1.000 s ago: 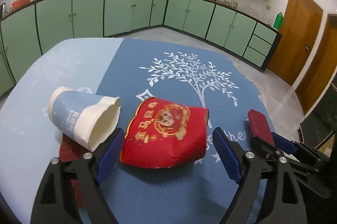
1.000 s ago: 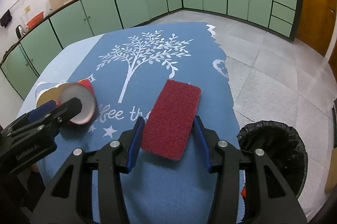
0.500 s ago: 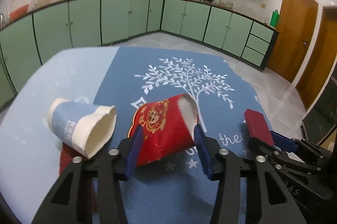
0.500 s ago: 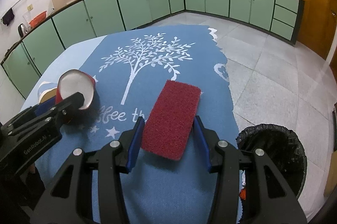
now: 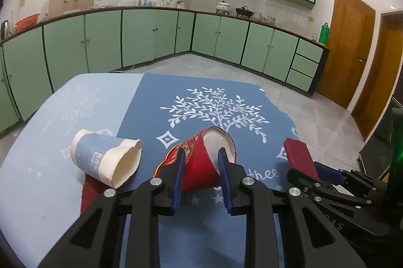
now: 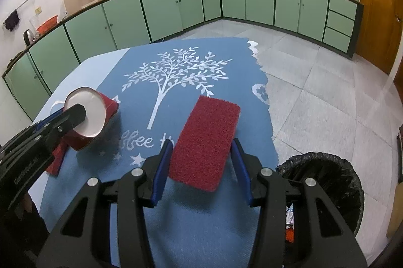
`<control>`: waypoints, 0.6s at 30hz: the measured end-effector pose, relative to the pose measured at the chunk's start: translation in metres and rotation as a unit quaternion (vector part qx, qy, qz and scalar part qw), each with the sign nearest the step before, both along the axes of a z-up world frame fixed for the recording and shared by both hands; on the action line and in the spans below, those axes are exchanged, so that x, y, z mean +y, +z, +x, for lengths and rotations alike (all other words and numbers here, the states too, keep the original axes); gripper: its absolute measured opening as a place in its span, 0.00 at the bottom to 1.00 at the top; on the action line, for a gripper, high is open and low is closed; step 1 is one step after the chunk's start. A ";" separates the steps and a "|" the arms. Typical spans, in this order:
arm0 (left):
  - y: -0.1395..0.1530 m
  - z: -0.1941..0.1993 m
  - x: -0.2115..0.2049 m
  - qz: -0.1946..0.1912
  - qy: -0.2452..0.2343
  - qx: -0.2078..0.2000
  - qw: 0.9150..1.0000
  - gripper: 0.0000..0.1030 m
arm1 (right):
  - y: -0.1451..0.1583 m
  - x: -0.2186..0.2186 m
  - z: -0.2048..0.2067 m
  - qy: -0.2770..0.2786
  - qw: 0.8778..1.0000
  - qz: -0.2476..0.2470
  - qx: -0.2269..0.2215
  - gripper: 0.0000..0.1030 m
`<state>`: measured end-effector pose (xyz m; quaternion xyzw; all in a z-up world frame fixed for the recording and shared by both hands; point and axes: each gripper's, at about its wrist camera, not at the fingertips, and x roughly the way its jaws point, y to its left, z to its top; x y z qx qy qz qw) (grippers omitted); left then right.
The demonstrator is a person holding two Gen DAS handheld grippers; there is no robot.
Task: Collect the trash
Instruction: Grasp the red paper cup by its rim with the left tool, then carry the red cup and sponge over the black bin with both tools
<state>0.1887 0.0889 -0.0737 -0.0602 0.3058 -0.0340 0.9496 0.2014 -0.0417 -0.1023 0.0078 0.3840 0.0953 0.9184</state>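
Note:
A red paper cup is squeezed between the blue pads of my left gripper, which is shut on it; the cup's white mouth tilts up and away, just above the blue tablecloth. The right wrist view shows the same cup at the left, with the left gripper on it. My right gripper is shut on a dark red scouring pad and holds it above the cloth. A crushed blue and white paper cup lies on its side to the left.
Another red pad lies under the blue and white cup. A black-lined trash bin stands on the floor past the table's right edge, with some litter inside. Green cabinets line the far walls.
The left jaws closed from wide open onto the red cup, squashing it narrower, and the cup rose and tipped mouth-up. The right gripper and its pad stayed put.

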 end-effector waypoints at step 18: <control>0.031 -0.021 -0.046 -0.003 -0.052 -0.036 0.998 0.25 | 0.051 -0.046 -0.032 -0.015 0.999 0.006 -0.049 0.44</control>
